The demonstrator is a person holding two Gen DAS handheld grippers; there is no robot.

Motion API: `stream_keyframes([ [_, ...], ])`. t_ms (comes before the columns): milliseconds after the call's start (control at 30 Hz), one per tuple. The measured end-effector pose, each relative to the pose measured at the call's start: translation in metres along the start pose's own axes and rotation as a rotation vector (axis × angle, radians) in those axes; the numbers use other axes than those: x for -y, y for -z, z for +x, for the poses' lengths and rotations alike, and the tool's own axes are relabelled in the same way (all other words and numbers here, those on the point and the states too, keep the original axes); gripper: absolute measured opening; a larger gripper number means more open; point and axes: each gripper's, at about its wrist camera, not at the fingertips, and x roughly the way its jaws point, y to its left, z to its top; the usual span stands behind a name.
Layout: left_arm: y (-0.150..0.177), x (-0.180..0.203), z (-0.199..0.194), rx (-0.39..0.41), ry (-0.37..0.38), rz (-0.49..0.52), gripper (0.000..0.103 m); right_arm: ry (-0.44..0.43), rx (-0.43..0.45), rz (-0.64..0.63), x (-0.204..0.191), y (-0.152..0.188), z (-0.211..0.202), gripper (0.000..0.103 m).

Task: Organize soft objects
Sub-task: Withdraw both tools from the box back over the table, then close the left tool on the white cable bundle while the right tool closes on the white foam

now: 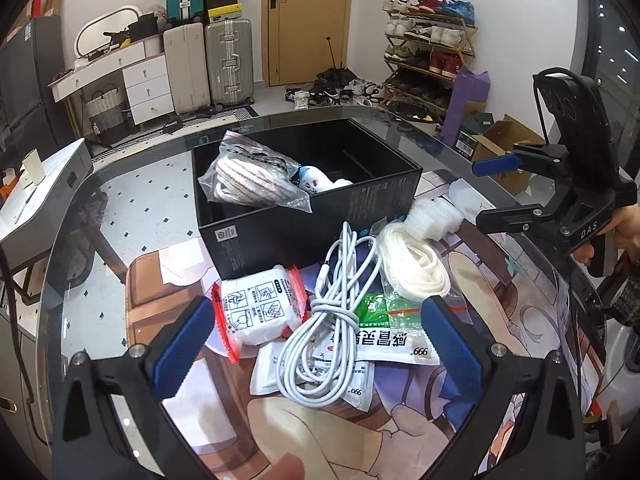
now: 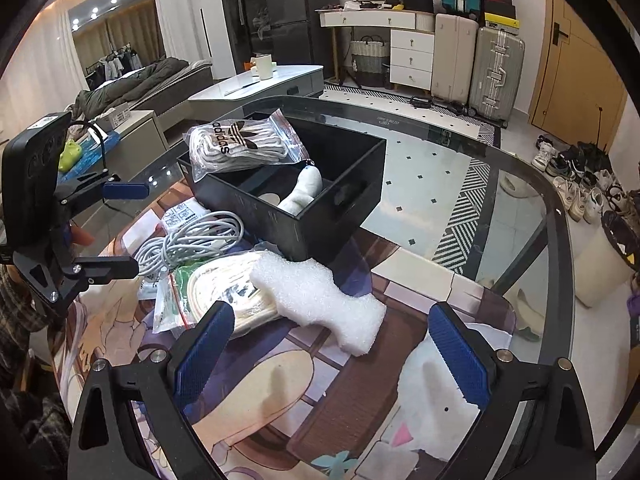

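Note:
A black box (image 1: 320,216) (image 2: 320,220) stands on the glass table and holds a bag of white laces (image 1: 256,176) (image 2: 236,144) and a white plush toy (image 1: 320,182) (image 2: 304,192). In front of it lie a white cable (image 1: 340,312) (image 2: 192,240), a red-edged white packet (image 1: 256,308), sachets (image 1: 384,340), bagged cream laces (image 1: 412,264) (image 2: 228,292) and white foam (image 2: 320,300) (image 1: 432,216). My left gripper (image 1: 316,344) is open above the cable and packet. My right gripper (image 2: 332,352) is open just before the foam.
A printed mat (image 2: 280,380) covers the near part of the glass table (image 2: 520,184). A white soft cloth (image 2: 432,400) lies by my right gripper's right finger. Suitcases, a dresser and a shoe rack stand on the floor beyond the table.

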Motion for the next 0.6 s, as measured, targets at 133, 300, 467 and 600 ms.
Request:
stream_keyframes([
  [133, -0.001, 0.004, 0.002, -0.002, 0.025, 0.031, 0.103, -0.034, -0.018, -0.011, 0.001, 0.000, 0.005, 0.099],
  [300, -0.002, 0.005, 0.004, -0.008, 0.045, 0.048, 0.103, -0.043, -0.047, -0.052, 0.001, -0.001, 0.013, 0.099],
  [467, -0.002, 0.007, 0.007, -0.008, 0.056, 0.071, 0.102, -0.049, -0.074, -0.083, 0.000, 0.000, 0.021, 0.099],
  [600, -0.004, 0.007, 0.012, -0.009, 0.072, 0.075, 0.102, -0.054, -0.095, -0.111, -0.003, 0.000, 0.030, 0.099],
])
